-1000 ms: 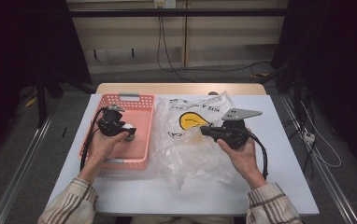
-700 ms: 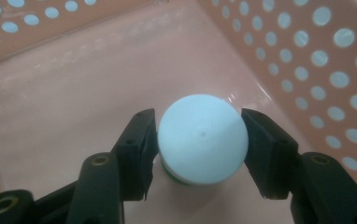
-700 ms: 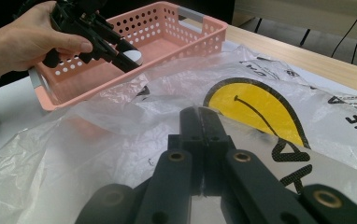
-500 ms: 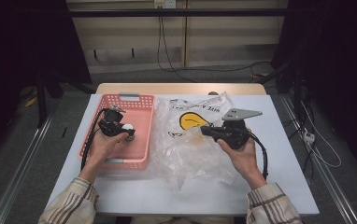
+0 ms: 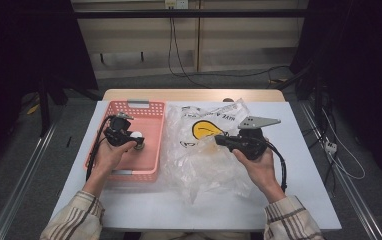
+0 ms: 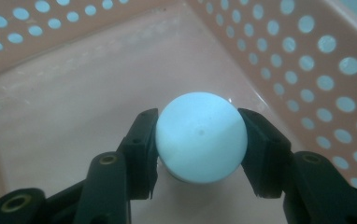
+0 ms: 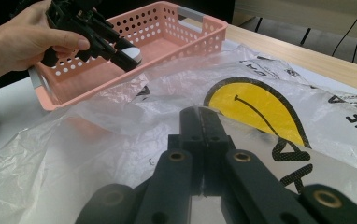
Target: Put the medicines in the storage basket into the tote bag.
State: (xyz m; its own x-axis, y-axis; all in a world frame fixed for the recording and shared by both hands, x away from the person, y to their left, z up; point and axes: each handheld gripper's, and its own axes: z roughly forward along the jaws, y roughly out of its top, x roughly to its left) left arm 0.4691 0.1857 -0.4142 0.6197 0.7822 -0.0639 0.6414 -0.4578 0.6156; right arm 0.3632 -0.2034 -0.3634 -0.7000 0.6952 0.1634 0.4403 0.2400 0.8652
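Observation:
A white ball (image 6: 200,135) sits between the black jaws of my left gripper (image 6: 197,140), which have just been closing and now press on both its sides. The gripper (image 5: 138,141) holds the ball (image 5: 137,135) inside the pink perforated basket (image 5: 129,106), just above its floor. My right gripper (image 5: 218,140) lies low over a crumpled clear plastic bag (image 5: 204,165) with a yellow smiley print. Its jaws (image 7: 199,112) are shut together, with a fold of the thin film (image 7: 120,116) pinched at their tips.
The basket's dotted wall (image 6: 307,60) rises close to the ball on the right. The white tabletop (image 5: 299,200) has a wooden strip (image 5: 194,95) behind it. Cables trail from both grippers. The floor beyond is dark, with wires.

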